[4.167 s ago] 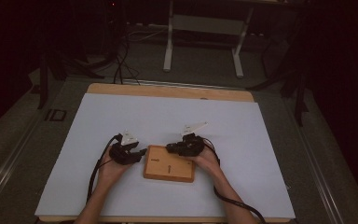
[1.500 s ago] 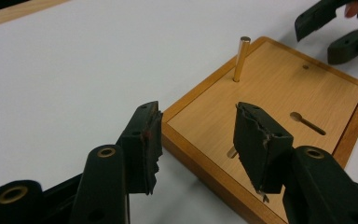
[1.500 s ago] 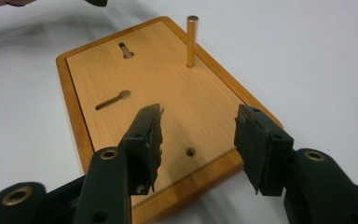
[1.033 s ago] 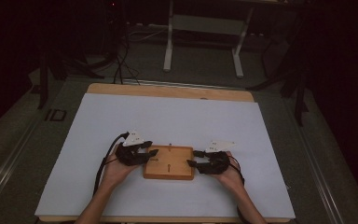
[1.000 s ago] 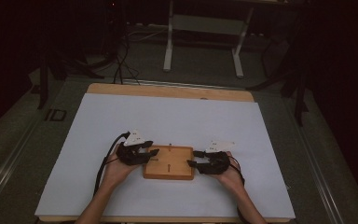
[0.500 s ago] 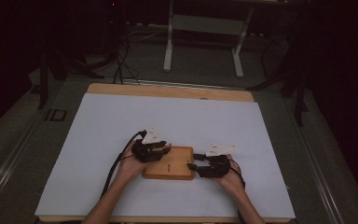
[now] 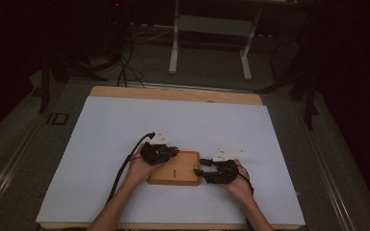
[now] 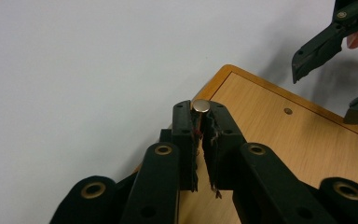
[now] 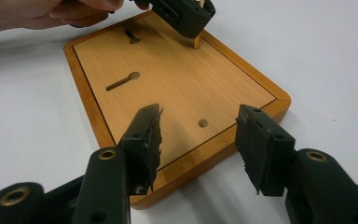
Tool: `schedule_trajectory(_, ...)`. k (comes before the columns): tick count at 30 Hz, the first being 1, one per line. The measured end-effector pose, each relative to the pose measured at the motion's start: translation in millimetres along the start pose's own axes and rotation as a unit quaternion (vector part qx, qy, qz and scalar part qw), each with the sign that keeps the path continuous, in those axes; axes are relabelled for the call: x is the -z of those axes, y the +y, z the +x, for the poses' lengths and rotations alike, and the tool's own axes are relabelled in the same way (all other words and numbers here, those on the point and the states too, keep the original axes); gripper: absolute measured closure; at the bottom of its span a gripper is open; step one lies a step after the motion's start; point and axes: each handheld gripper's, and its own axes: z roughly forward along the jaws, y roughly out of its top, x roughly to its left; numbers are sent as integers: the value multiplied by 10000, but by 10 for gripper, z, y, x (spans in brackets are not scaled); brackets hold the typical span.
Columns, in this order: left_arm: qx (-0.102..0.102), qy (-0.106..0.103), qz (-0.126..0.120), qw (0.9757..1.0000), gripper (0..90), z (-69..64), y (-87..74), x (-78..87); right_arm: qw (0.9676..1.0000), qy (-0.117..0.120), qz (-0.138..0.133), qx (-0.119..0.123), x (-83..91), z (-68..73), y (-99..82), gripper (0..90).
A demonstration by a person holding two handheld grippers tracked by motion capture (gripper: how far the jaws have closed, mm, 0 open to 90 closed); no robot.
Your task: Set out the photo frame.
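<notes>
A small brass peg, standing at a corner of the wooden board on the white table, is being clamped by the left gripper, whose jaws have just been closing. The right gripper is being held with jaws apart over the board's opposite edge.

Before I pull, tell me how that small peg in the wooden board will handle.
The peg looks thin, stiff and metal-capped, so probably light and rigid. The left hand-held gripper has just closed on it; its round shaft may slip or roll if dropped. The wooden board looks flat and steady, unlikely to tip.
</notes>
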Motion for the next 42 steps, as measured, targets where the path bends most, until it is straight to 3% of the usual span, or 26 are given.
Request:
schedule_trajectory(5, 155, -170, -44, 9997, 842, 55, -16, -1, 10000, 16, -10, 46, 4, 15, 5, 499)
schedule_trajectory(14, 220, -259, 46, 9994, 844, 82, 6, -4, 9999, -2, 84, 148, 16, 39, -17, 495)
schedule_trajectory(22, 332, -468, 120, 9983, 839, 140, 19, -11, 9997, 78, 62, 212, 47, 62, -32, 483)
schedule_trajectory(29, 432, -701, 132, 9965, 834, 205, 20, -26, 9996, 128, 40, 254, 100, 67, -40, 432)
schedule_trajectory(36, 493, -761, 222, 9956, 837, 234, 45, -33, 9993, 177, 33, 339, 103, 89, -28, 366)
schedule_trajectory(42, 724, -879, 139, 9934, 838, 283, 31, -53, 9992, 164, 122, 356, 94, 87, -31, 304)
